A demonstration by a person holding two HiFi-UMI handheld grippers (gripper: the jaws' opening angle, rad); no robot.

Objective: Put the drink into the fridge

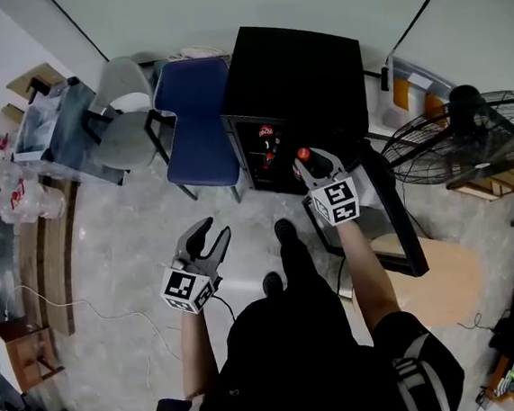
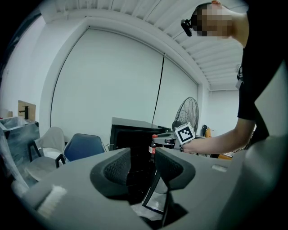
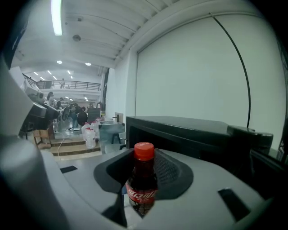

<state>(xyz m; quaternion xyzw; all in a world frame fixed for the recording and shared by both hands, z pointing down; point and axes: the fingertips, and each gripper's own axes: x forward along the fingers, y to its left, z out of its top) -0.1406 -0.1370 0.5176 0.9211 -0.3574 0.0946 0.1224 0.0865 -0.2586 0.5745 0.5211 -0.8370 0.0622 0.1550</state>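
Fingers (image 2: 114,170) of my left gripper (image 1: 213,238) stand apart with nothing between them. It hangs low over the floor (image 1: 126,258), well short of the fridge (image 1: 291,66), with the blue chair (image 1: 196,116) off beyond it.

Moving right, my right gripper (image 1: 313,162) is clamped on the drink (image 3: 143,182), a small dark cola bottle with a red cap. The pads hold it upright by its body. It sits just in front of the fridge's open mouth, not yet inside. Within, I can make out at least one other red-labelled bottle (image 1: 267,138), though the rest of the inside is too dark to read.

Further right, the door (image 1: 394,218) stands swung wide, so the way in looks clear.

As I judge it, the pick-up and the door are done. What is left is to carry the drink in, set it down upright where there is room, let go and draw back. After that I probably need to swing the door shut, most likely with my free left gripper.
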